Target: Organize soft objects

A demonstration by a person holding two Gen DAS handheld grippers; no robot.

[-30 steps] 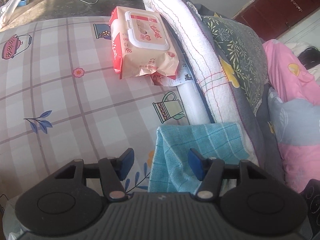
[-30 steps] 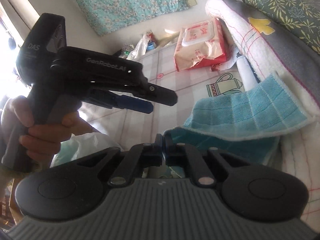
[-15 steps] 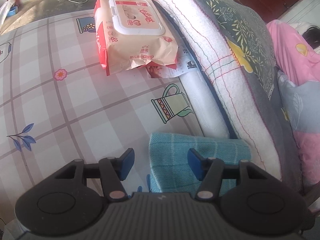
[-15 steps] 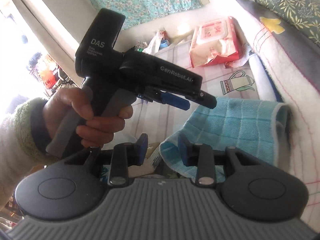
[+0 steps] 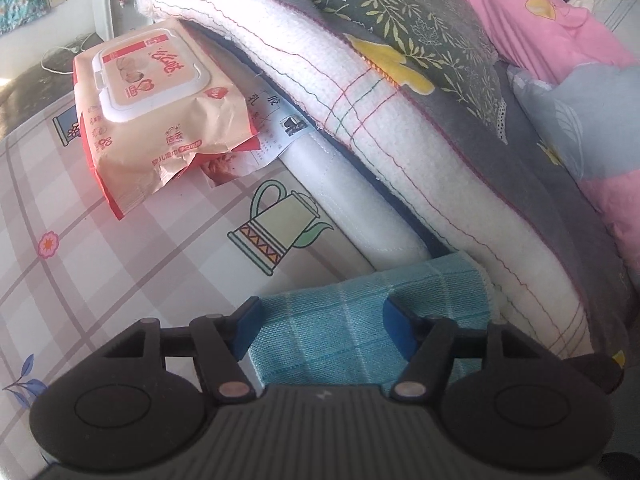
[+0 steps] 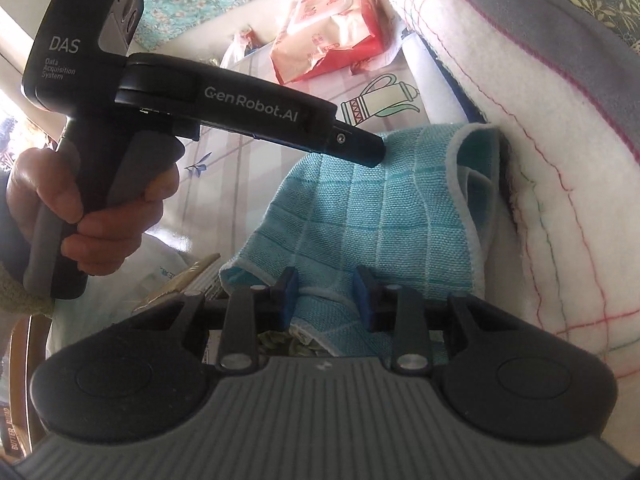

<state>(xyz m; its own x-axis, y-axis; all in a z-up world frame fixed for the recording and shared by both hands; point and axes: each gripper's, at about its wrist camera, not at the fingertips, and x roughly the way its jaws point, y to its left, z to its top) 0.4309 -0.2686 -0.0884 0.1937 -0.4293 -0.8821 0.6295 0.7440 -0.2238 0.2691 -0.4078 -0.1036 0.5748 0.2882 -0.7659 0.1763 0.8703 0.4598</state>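
Both my grippers have dropped closer to the blue cloth [image 5: 360,320], bunched against bedding. Left gripper [image 5: 322,330] straddles it, just widened; right gripper [image 6: 326,296] (released, not clenched) flanks its nearer hem.

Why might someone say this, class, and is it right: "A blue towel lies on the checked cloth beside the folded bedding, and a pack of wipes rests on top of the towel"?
One detail is wrong. The wipes do not rest on the towel; the pack lies apart, farther along the checked cloth, its far end against the bedding. The left wrist view shows it.
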